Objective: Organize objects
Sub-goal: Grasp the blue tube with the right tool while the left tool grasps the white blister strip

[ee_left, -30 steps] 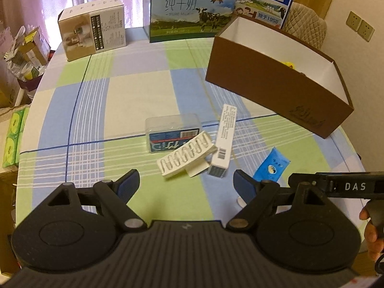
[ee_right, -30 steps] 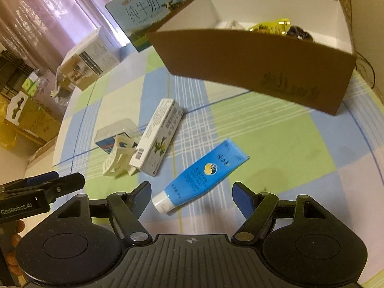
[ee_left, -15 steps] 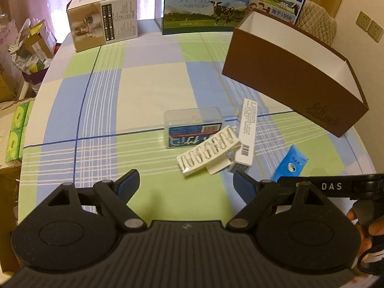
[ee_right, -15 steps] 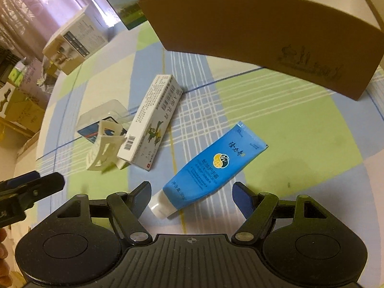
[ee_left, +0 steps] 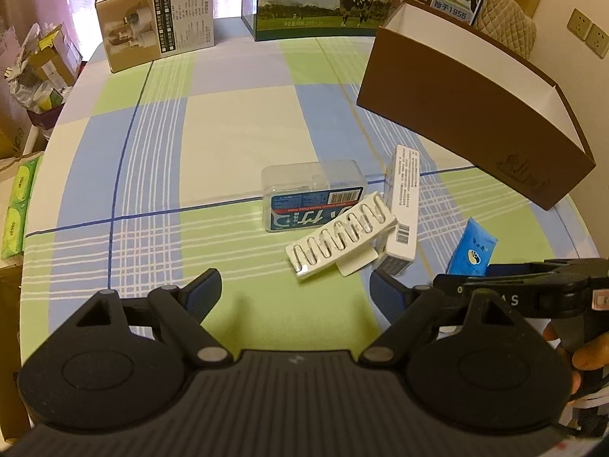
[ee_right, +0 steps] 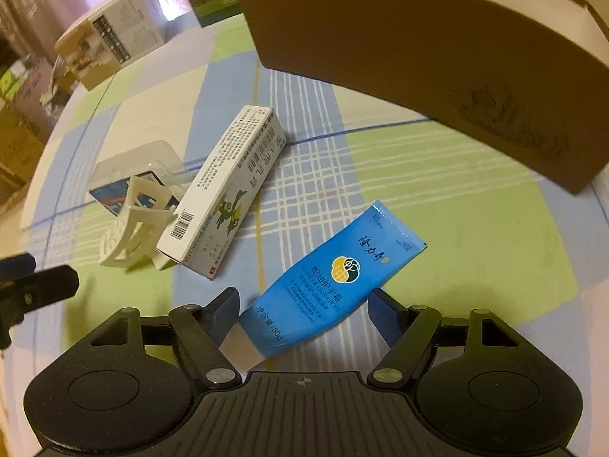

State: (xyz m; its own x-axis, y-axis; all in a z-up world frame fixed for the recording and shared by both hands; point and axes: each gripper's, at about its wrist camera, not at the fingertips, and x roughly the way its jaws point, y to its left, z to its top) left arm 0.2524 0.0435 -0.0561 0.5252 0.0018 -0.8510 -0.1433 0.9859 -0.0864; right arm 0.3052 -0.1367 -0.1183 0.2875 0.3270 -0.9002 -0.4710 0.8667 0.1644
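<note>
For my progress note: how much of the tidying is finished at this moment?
Little looks done: in neither view does the brown box show any contents. In hand: the open right tool straddles the blue tube, not gripping. Left on the table: white carton, white clip, clear case. Left tool is open, empty.

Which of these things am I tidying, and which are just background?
Job items:
blue hand cream tube
white medicine carton
white slotted plastic clip
clear floss-pick case
brown open box

Lying about:
milk cartons
appliance box
green packs
</note>
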